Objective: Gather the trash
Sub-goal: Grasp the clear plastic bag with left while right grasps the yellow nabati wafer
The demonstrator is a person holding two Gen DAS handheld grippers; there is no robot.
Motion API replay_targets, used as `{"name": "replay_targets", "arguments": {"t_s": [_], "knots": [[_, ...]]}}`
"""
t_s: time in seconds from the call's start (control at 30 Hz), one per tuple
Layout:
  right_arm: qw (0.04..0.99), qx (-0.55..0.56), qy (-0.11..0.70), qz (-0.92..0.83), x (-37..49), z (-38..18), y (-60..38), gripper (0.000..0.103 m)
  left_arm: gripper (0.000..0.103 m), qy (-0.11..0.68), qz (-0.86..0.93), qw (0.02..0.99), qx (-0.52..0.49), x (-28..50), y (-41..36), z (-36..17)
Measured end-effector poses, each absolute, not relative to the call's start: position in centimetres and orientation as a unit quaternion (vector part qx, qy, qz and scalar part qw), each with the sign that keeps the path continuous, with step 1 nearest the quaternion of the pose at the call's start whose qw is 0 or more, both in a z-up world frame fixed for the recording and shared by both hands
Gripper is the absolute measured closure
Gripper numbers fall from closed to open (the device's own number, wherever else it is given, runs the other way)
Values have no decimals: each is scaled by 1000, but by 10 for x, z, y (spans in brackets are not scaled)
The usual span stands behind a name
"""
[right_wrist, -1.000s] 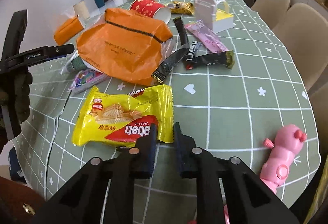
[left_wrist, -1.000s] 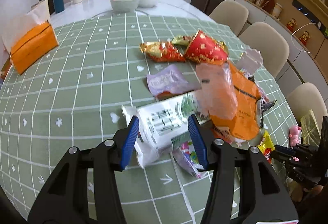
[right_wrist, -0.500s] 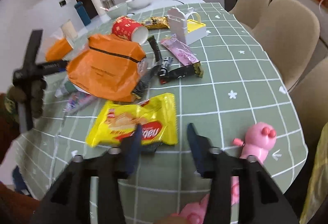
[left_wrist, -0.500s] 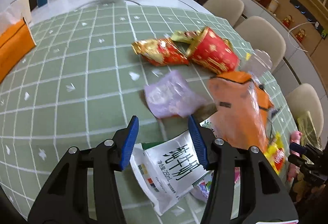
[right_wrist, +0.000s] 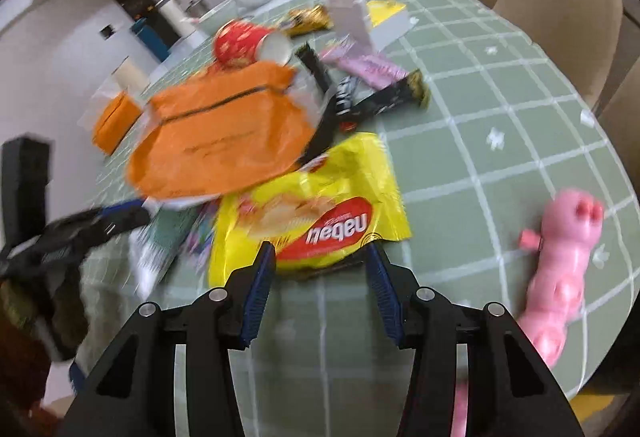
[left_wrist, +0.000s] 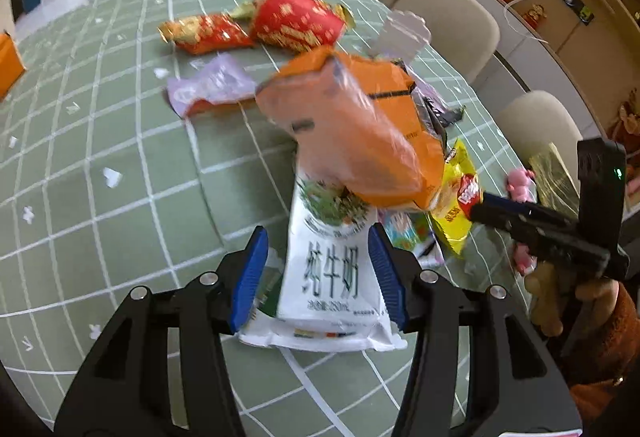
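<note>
Your left gripper (left_wrist: 318, 269) stands open with one white milk pouch (left_wrist: 332, 277) lying between its jaws at lower centre, pads not pressing it. One orange bag (left_wrist: 360, 133) lies over the pouch's far end. Your right gripper (right_wrist: 320, 281) is open, its jaws having just spread, around the near edge of one yellow wafer pack (right_wrist: 316, 209). One pink toy (right_wrist: 560, 269) lies at right; two red wrappers (left_wrist: 248, 25) sit top centre.

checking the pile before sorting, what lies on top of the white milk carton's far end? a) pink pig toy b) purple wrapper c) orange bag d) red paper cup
c: the orange bag overlaps the far end of the white milk carton in the left wrist view.
</note>
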State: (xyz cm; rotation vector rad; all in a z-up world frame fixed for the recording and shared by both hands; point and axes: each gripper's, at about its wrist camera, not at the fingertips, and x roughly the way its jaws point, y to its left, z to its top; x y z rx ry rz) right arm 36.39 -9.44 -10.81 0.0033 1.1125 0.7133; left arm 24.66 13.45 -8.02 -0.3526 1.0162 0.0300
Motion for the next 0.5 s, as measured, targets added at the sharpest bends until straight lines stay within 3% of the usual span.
{"name": "replay_targets", "arguments": {"t_s": [0.2,0.27,0.33,0.5], "knots": [[815,-17,488,312,390,-113,-70,60,54,462,43,866,-184,242,144,-70],[810,-29,488,323,393,-114,-67,88,54,459,47,866,-190,242,147,-68],[805,-15,485,341,393,-110,-72,97,53,455,47,868,-193,242,147,-64],[817,-2,457,351,383,-85,-98,99,53,412,68,885,-206,239,154,-45]]}}
